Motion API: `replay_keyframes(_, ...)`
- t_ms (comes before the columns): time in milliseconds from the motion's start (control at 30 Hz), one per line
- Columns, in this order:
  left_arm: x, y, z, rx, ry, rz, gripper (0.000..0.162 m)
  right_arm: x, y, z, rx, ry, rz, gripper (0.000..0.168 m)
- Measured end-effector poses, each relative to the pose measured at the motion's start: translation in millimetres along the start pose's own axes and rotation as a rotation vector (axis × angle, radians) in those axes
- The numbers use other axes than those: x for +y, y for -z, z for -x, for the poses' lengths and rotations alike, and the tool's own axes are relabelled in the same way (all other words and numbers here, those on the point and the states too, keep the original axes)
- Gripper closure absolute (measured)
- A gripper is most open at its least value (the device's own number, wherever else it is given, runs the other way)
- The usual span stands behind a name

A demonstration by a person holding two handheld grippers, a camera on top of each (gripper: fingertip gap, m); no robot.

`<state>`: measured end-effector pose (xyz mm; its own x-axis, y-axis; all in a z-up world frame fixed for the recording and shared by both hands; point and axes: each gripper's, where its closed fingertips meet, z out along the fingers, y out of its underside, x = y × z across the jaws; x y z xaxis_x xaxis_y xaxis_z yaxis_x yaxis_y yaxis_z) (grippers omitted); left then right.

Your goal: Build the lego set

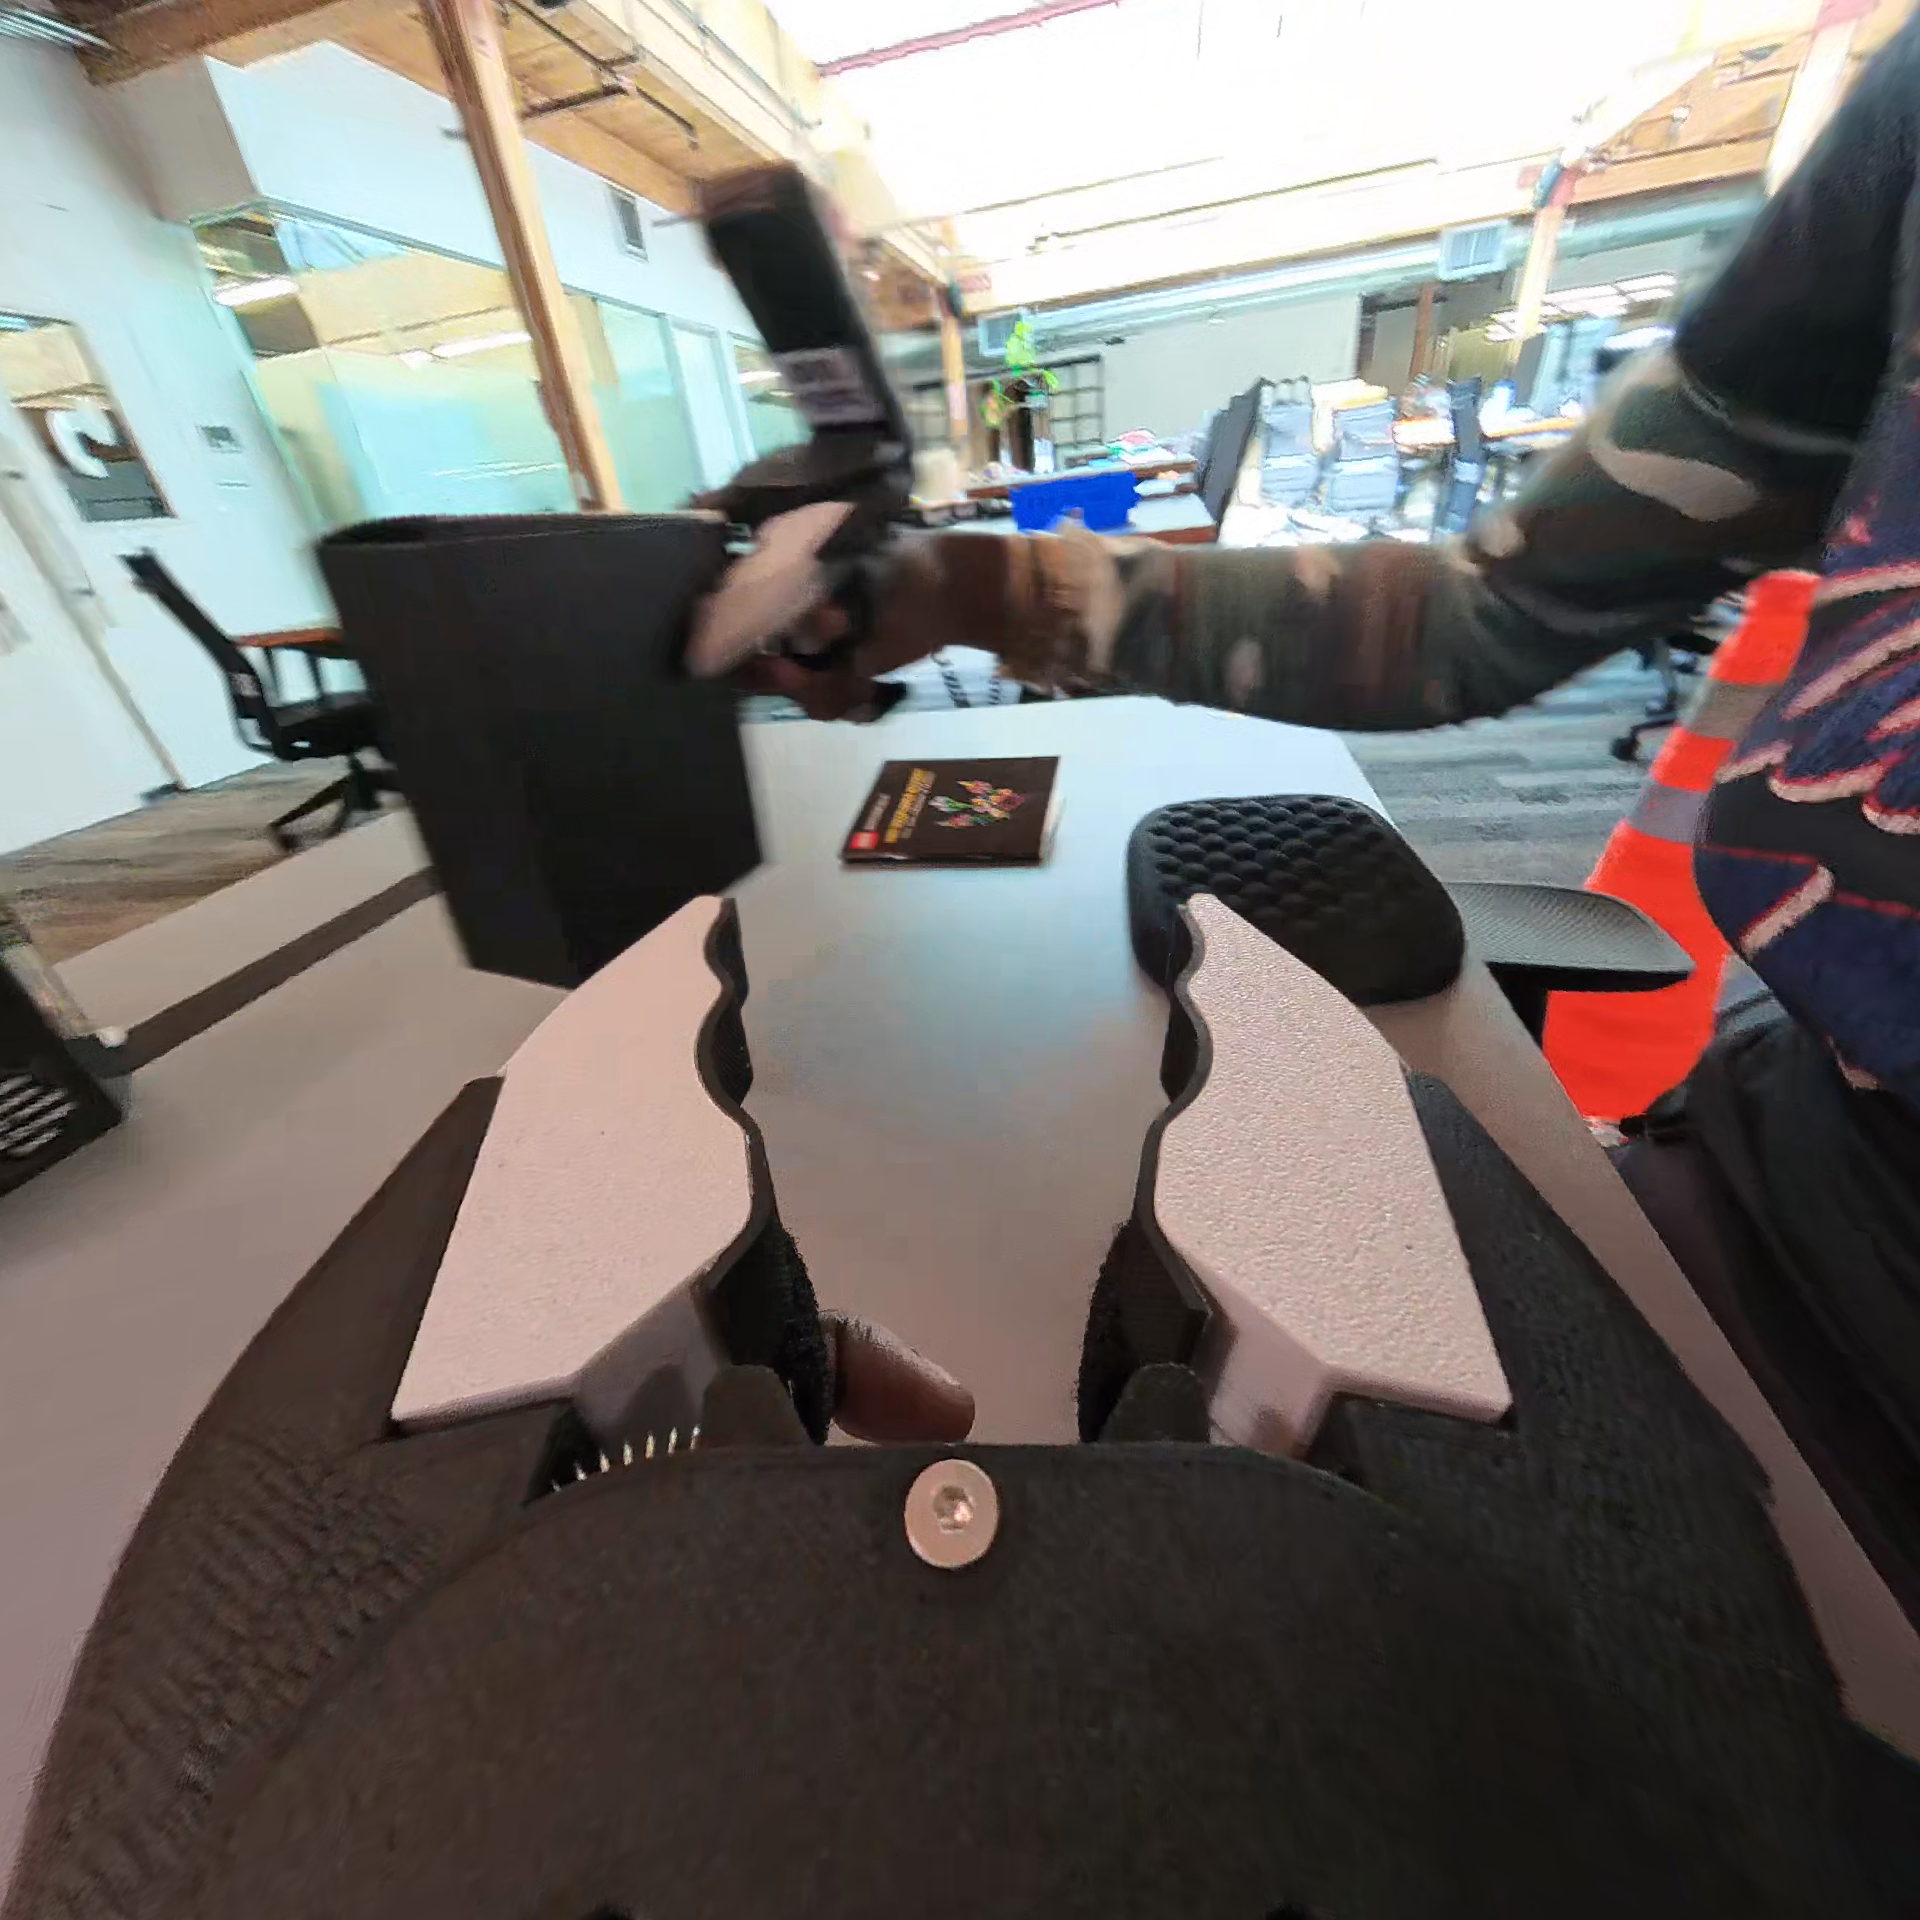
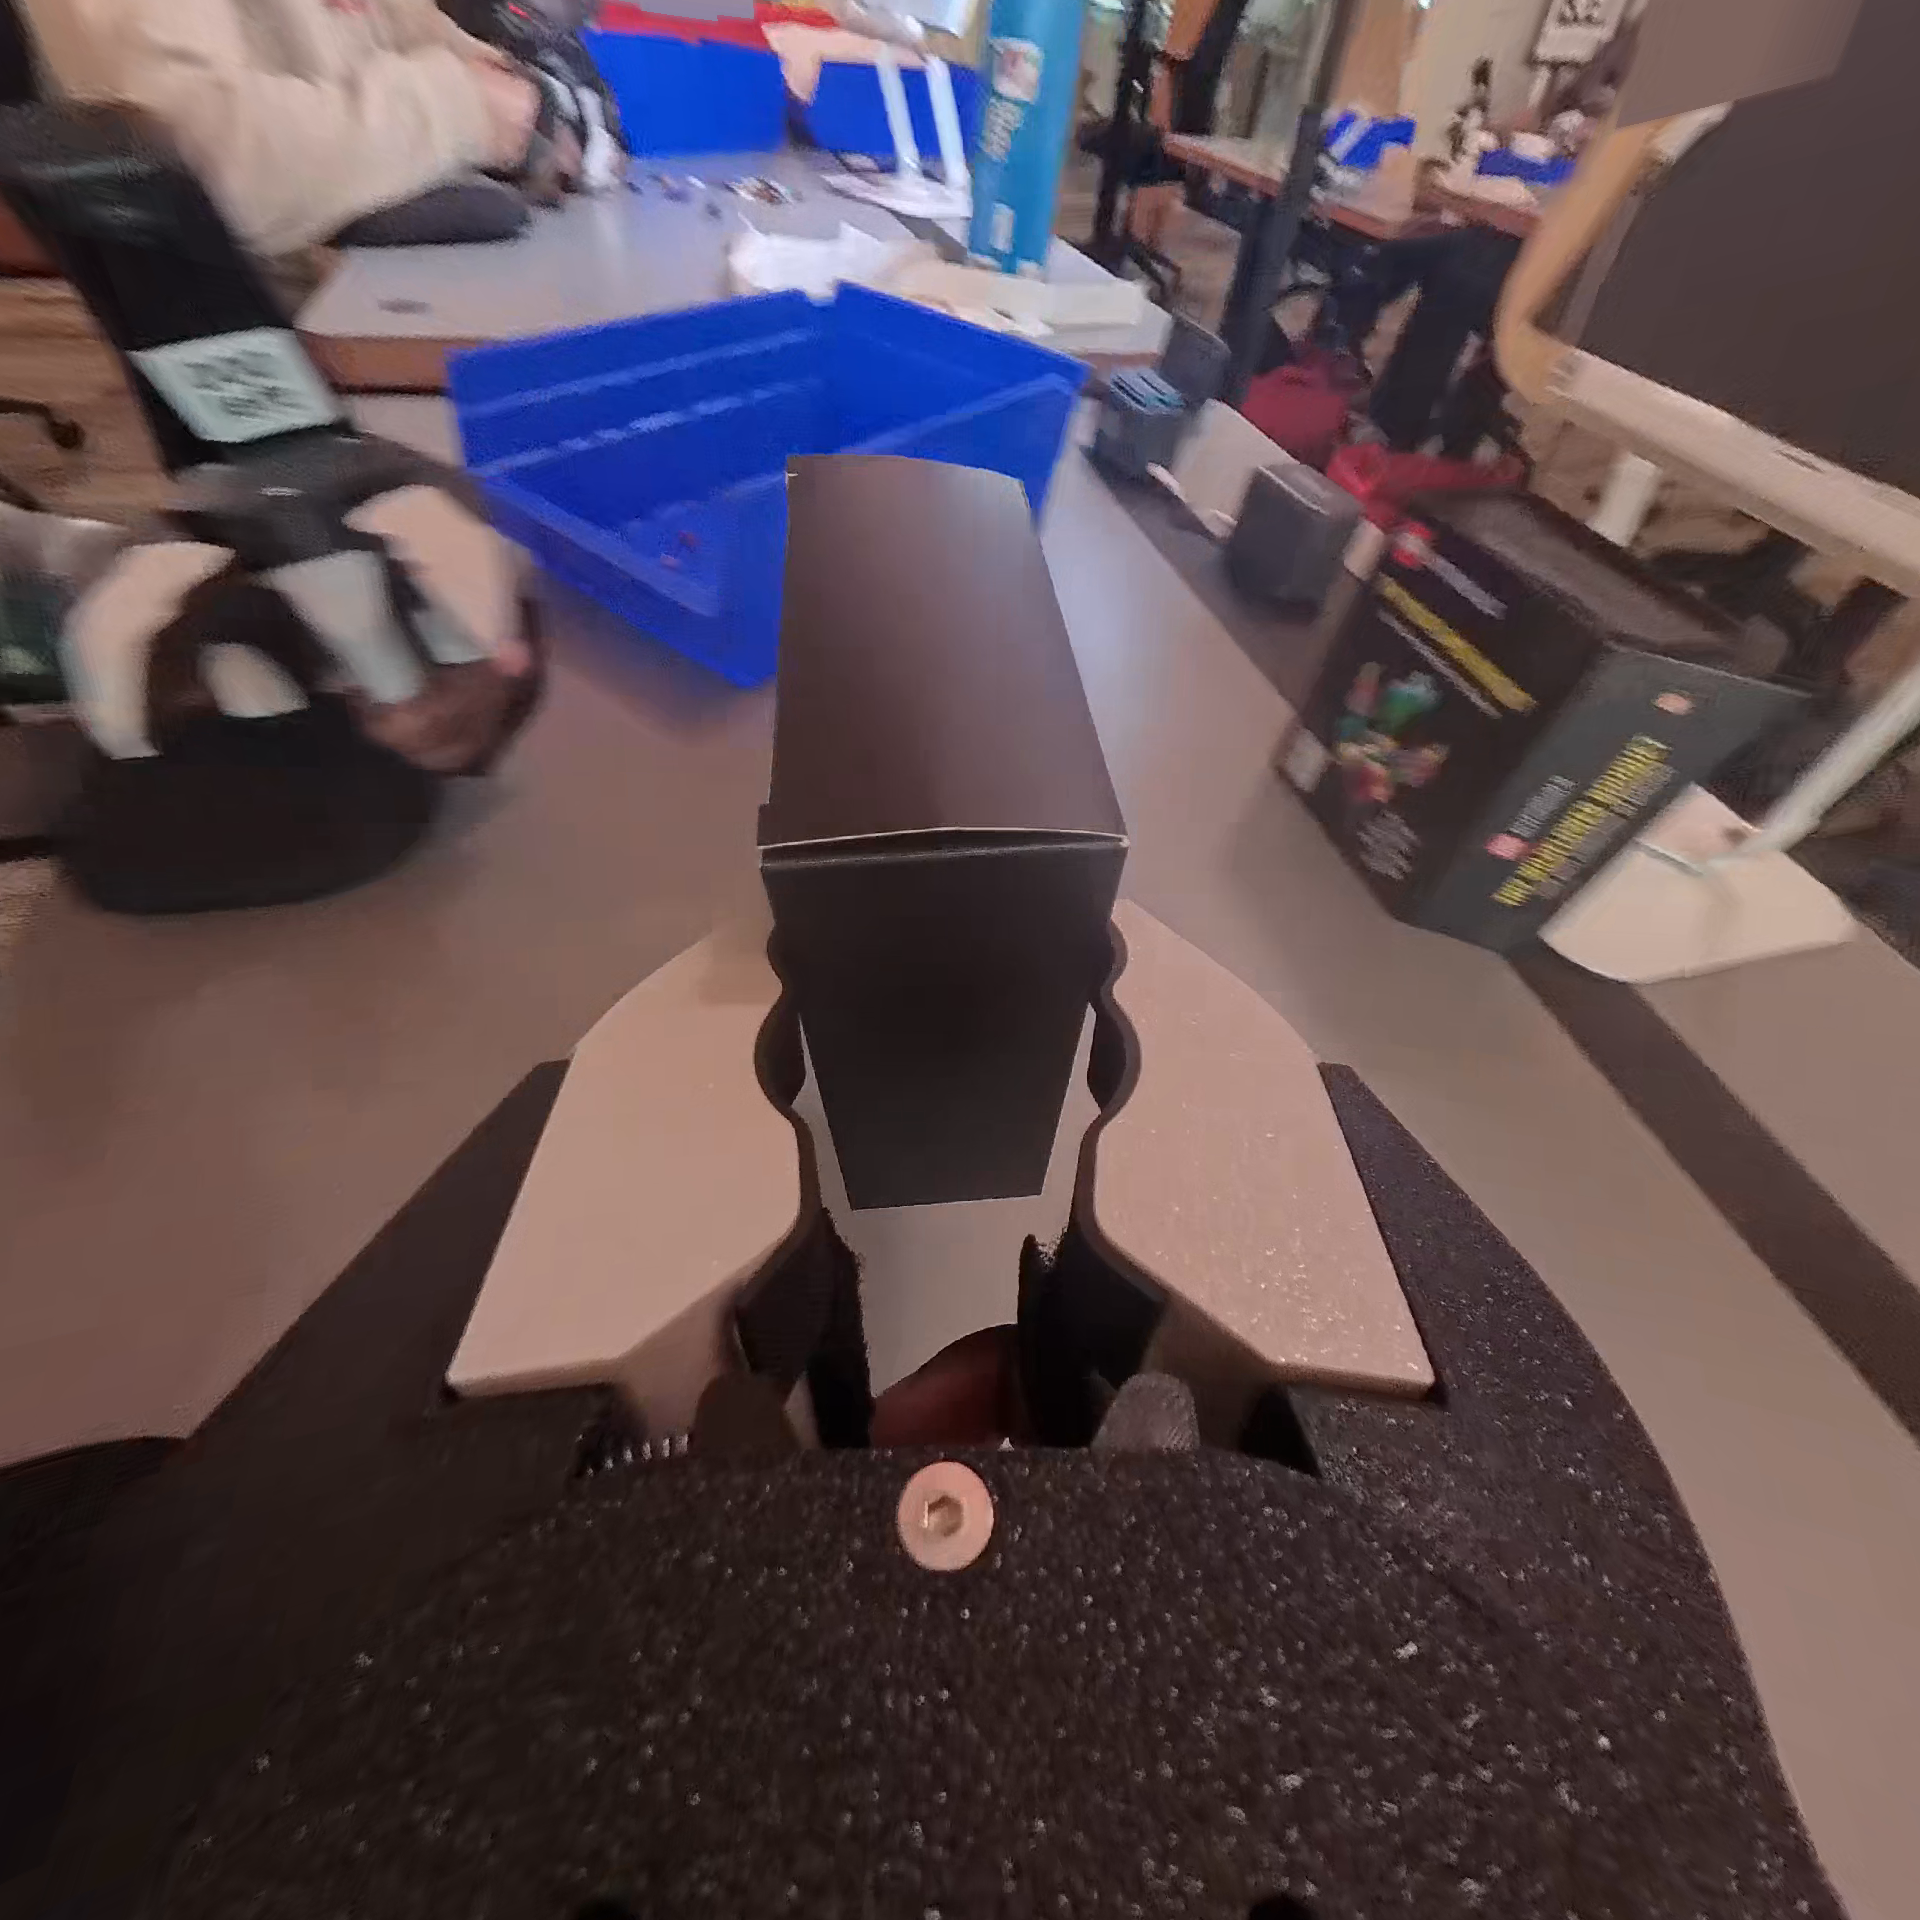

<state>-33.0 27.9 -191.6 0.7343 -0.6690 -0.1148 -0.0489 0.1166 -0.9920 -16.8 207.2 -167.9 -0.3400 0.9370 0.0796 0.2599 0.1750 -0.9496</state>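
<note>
My right gripper (image 2: 940,997) is shut on a plain black cardboard box (image 2: 925,686) and holds it in the air above the grey table (image 2: 260,1091). The same box (image 1: 540,727) shows in the left wrist view, held up by the right gripper (image 1: 769,603) at the left of the table. My left gripper (image 1: 961,966) is open and empty, low over the table (image 1: 935,1091). It also shows blurred in the right wrist view (image 2: 312,613) at the left. A black instruction booklet (image 1: 956,810) lies flat on the table ahead of the left gripper.
A blue plastic bin (image 2: 727,447) stands behind the held box. A black printed set box (image 2: 1507,727) stands at the right. A black armrest pad (image 1: 1299,894) and an orange cone (image 1: 1683,810) lie off the table's right edge. A person's sleeve (image 1: 1351,634) reaches across.
</note>
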Motion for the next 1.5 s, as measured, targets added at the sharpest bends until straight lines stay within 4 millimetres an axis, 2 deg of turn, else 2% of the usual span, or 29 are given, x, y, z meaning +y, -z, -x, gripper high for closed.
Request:
replay_keyframes(133, 13, -9, -24, 0.121, -0.024, 0.047, 0.084, 23, 1, -99, 0.079, -0.086, -0.023, 0.115)
replay_keyframes(267, 14, -6, -20, 0.137, 0.013, 0.036, 0.084, 52, 2, -188, 0.218, -0.199, -0.065, 0.115)
replay_keyframes(367, 17, -2, -13, 0.120, 0.033, 0.041, 0.084, 73, 4, -230, 0.285, -0.258, -0.073, 0.115)
replay_keyframes(433, 16, -2, -12, 0.119, 0.044, 0.037, 0.084, 81, 4, -247, 0.306, -0.264, -0.062, 0.115)
replay_keyframes(567, 16, -1, -10, 0.124, 0.069, 0.037, 0.085, 80, -1, -259, 0.296, -0.245, -0.046, 0.115)
replay_keyframes(933, 15, 0, -11, 0.144, 0.079, 0.031, 0.087, 78, -27, -251, 0.204, -0.095, 0.066, 0.114)
replay_keyframes(1100, 16, 0, -12, 0.153, 0.076, 0.037, 0.087, 78, -29, -252, 0.207, -0.096, 0.055, 0.113)
replay_keyframes(1233, 16, 0, -13, 0.156, 0.074, 0.038, 0.087, 82, -29, -248, 0.207, -0.101, 0.079, 0.100)
replay_keyframes(1333, 17, 0, -14, 0.161, 0.067, 0.044, 0.087, 82, -26, -247, 0.232, -0.104, 0.078, 0.099)
replay_keyframes(1400, 17, 0, -15, 0.165, 0.060, 0.050, 0.087, 75, -24, -249, 0.258, -0.130, 0.021, 0.102)
replay_keyframes(1433, 17, -1, -16, 0.167, 0.056, 0.053, 0.087, 72, -23, -250, 0.274, -0.147, -0.004, 0.111)
replay_keyframes(1500, 18, -1, -17, 0.170, 0.049, 0.058, 0.087, 72, -24, -254, 0.319, -0.199, -0.019, 0.115)
